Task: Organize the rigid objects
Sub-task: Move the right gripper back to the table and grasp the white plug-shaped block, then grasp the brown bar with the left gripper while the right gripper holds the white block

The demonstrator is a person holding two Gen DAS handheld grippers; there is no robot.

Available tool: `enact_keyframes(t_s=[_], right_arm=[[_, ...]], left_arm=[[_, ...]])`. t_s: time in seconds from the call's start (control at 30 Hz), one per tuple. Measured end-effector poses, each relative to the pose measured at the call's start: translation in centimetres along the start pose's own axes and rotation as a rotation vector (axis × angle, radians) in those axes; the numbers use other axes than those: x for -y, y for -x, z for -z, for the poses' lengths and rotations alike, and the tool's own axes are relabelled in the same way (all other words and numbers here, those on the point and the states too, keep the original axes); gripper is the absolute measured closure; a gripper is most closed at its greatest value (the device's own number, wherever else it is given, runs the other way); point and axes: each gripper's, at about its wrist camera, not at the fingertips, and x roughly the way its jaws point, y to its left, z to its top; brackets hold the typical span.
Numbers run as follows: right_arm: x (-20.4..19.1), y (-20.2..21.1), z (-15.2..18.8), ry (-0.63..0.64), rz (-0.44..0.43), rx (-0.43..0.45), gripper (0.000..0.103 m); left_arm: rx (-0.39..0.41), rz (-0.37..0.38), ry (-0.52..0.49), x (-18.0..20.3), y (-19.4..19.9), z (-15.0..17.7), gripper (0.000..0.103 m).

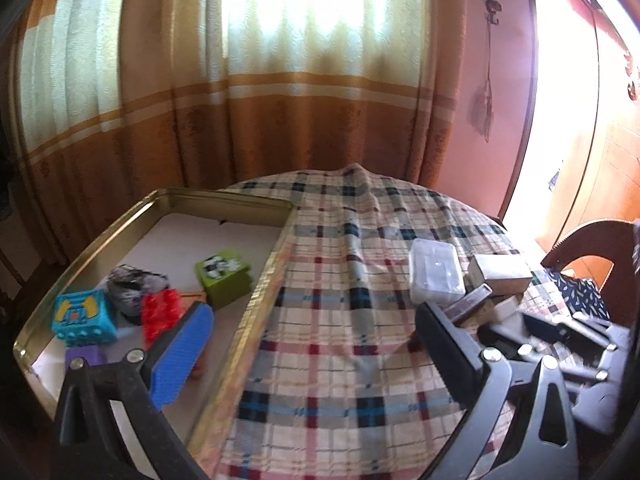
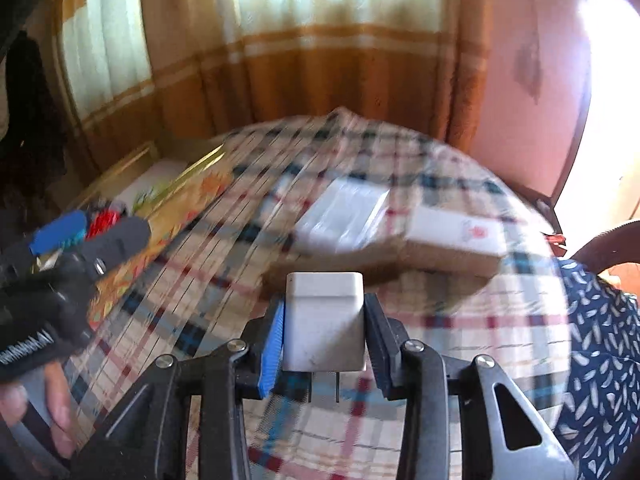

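Note:
My right gripper (image 2: 324,332) is shut on a white plug adapter (image 2: 324,320), held above the plaid cloth, its two prongs pointing down. It also shows at the right of the left wrist view (image 1: 560,340). My left gripper (image 1: 308,344) is open and empty, its blue-padded finger over the gold tin's right rim (image 1: 256,308). It appears at the left of the right wrist view (image 2: 86,236). In the tin lie a green box (image 1: 224,276), a red brick (image 1: 160,314), a blue toy cube (image 1: 82,316), a purple block (image 1: 86,356) and a dark crumpled object (image 1: 134,286).
On the plaid cloth (image 1: 340,320) to the right sit a clear plastic box (image 1: 436,276), a brown-and-white box (image 1: 500,274) and a dark flat piece (image 1: 468,308). They appear blurred in the right wrist view (image 2: 344,216). Curtains hang behind; a chair stands at right (image 1: 592,248).

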Motion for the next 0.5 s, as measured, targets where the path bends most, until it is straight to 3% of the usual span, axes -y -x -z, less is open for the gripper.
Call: enact_keyframes(t_s=[0.17, 0.5], right_arm=[[3.0, -0.3, -0.6, -0.062, 0.065, 0.010, 0.063], [5.9, -0.9, -0.8, -0.132, 0.096, 0.017, 0.063]], left_arm=[[-0.037, 0.041, -0.043, 2.7, -2.0, -0.1, 0.000], [-0.120, 0.130, -0.147, 6.9, -5.6, -0.1, 0.005]])
